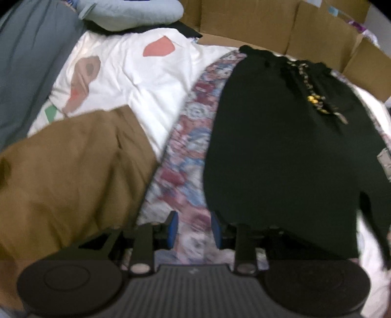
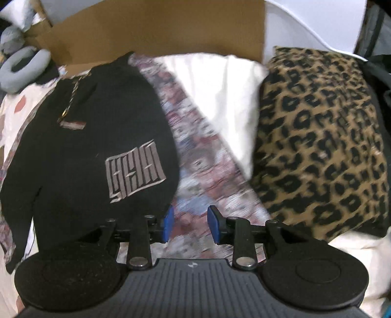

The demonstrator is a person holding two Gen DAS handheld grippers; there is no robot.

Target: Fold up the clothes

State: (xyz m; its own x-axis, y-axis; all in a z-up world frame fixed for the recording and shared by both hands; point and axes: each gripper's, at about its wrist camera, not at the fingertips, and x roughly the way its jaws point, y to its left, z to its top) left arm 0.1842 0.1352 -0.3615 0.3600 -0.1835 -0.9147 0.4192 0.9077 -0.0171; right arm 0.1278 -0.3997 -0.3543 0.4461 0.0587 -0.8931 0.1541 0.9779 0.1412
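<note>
A black garment [image 1: 281, 151] with a zip and a grey logo lies folded on the floral bedspread [image 1: 185, 151]; in the right wrist view the black garment [image 2: 92, 151] sits at the left. My left gripper [image 1: 195, 232] hovers over the floral bedspread just left of the garment's edge, its blue pads apart with nothing between them. My right gripper [image 2: 190, 226] hangs over the floral bedspread [image 2: 202, 166] just right of the garment, also open and empty.
A brown garment [image 1: 73, 176] lies at the left on a white patterned sheet [image 1: 146, 80]. A leopard-print cushion [image 2: 322, 141] and a white pillow [image 2: 224, 97] lie at the right. Cardboard boxes [image 1: 268, 22] line the back. A grey neck pillow [image 2: 22, 71] lies far left.
</note>
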